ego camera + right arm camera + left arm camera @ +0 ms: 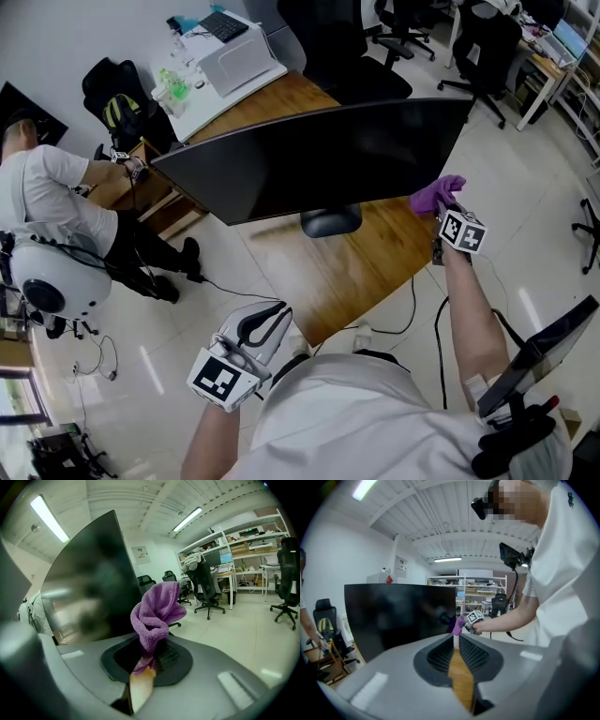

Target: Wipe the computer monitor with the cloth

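Right of the monitor (319,159), the cloth (433,195) is clamped in the right gripper (442,214); the left gripper (265,321) is closed, empty. Wiping is judged hardly begun.

One monitor (319,155), one cloth (436,194), one desk (356,267), one printer (236,58)

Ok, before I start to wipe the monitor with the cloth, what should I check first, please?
1. Purple cloth gripped: ok, right tool is shut on it.
2. Cloth touching monitor: cannot tell; it is beside the screen's right edge.
3. Left tool out of the way: ok, shut, empty, low before the desk.
4. Monitor upright on its stand: ok.
5. Screen face unobstructed: ok.
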{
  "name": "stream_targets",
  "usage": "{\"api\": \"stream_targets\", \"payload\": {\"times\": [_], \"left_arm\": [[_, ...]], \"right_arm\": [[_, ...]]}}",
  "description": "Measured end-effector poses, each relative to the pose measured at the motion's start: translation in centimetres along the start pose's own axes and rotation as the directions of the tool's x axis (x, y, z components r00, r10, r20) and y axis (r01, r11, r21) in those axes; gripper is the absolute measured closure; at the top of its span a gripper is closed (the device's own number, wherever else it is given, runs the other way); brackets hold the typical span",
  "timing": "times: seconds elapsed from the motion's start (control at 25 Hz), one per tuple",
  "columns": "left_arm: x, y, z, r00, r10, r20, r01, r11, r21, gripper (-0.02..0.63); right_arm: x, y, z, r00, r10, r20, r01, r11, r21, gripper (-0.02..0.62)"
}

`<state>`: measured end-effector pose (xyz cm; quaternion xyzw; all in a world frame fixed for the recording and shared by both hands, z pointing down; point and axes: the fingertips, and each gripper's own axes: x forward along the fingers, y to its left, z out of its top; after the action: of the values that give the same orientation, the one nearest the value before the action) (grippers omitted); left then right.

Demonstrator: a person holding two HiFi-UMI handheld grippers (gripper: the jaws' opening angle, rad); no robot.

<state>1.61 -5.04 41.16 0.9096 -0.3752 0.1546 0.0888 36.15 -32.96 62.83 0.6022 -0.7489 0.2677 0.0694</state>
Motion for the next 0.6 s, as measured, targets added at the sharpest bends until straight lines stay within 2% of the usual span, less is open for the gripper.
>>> {"api": "stream_targets", "payload": {"times": [0.36, 0.6], "left_arm": [[-0.9, 1.2, 0.8, 1.000, 0.016, 0.016, -0.016, 0.999, -0.028, 0.549], [-2.3, 1.9, -0.4, 1.000, 0.002, 0.010, -0.002, 1.000, -0.020, 0.549]], "right_arm": [[1.1, 2.6, -0.3, 1.000, -0.002, -0.017, 0.002, 1.000, 0.020, 0.548], [1.6, 5.5, -1.2, 1.000, 0.017, -0.020, -0.016, 0.999, 0.040, 0.548]]}}
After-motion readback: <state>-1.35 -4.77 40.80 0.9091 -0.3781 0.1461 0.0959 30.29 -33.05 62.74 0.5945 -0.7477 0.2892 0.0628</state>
